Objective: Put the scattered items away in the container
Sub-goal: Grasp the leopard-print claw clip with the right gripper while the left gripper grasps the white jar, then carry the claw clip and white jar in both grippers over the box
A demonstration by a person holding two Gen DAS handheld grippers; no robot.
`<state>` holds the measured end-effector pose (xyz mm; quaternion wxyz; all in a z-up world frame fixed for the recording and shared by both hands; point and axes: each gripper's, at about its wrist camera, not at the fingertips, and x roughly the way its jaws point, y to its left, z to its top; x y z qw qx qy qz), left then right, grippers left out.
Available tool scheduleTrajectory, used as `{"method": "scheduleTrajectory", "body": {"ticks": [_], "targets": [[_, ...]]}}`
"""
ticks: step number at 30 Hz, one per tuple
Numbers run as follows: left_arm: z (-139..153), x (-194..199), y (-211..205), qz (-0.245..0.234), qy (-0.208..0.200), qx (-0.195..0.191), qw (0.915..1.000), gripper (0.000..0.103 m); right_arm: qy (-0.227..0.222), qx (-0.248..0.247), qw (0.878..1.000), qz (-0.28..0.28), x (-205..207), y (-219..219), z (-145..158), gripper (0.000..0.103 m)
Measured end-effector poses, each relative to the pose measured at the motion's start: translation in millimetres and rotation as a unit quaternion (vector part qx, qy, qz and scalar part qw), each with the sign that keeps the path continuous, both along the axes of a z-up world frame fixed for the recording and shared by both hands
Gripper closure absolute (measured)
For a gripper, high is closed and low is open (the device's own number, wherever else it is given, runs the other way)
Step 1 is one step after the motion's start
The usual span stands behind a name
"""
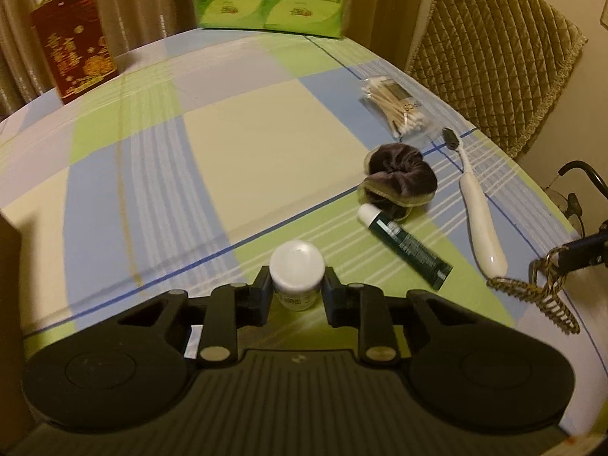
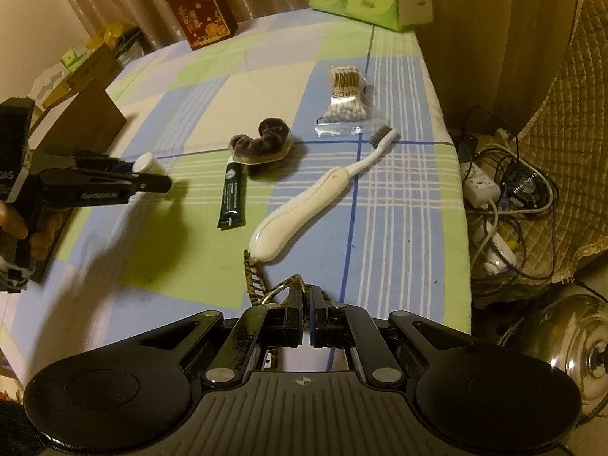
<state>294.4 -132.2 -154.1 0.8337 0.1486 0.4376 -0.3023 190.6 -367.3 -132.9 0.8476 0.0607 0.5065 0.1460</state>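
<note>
Through the left wrist camera, your left hand-held gripper (image 1: 297, 290) has its fingers closed onto the small white round-lidded plastic jar (image 1: 296, 273), gripping it by the sides below the lid so it stays upright for carrying. Beyond it on the desk with the blue, green and cream checked cloth (image 1: 243, 144) lie the dark green squeeze tube with a white cap (image 1: 404, 247), touching the dark brown velvet scrunchie (image 1: 397, 179), then the white long-handled toothbrush (image 1: 479, 220) and the clear bag of wooden cotton swabs (image 1: 393, 108) further out. A brown cardboard wall at the left edge (image 1: 7, 250) looks like the container, though only a sliver shows. Through the right wrist camera, your right hand-held gripper (image 2: 306, 304) is pinched nearly closed on the leopard-patterned hair claw clip (image 2: 255, 279), caught by its loop end so the toothed part hangs forward, just beside the toothbrush handle. The left tool with the jar sits off to the left, near the brown cardboard box (image 2: 85, 119), which is likely where both items belong. Four things are not yet tidied; I would judge the clip's thin hold as the likeliest to slip
</note>
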Motion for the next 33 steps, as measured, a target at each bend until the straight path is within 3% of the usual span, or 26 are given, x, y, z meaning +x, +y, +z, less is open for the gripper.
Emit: {"method": "scheduleTrajectory", "body": {"ticks": [12, 27, 33], "targets": [[17.1, -33.3, 39.7, 0.033, 0.005, -0.004, 0.9994, 0.081, -0.012, 0.000, 0.999, 0.032, -2.1, 23.0, 8.5, 0.103], [68.7, -81.2, 99.9, 0.074, -0.024, -0.039, 0.9962, 0.081, -0.049, 0.006, 0.992, 0.113, -3.5, 103.1, 43.1, 0.103], [82.1, -92.7, 129.7, 0.091, -0.032, -0.050, 0.9940, 0.081, -0.037, -0.005, 0.999, 0.034, -5.1, 99.7, 38.8, 0.103]]}}
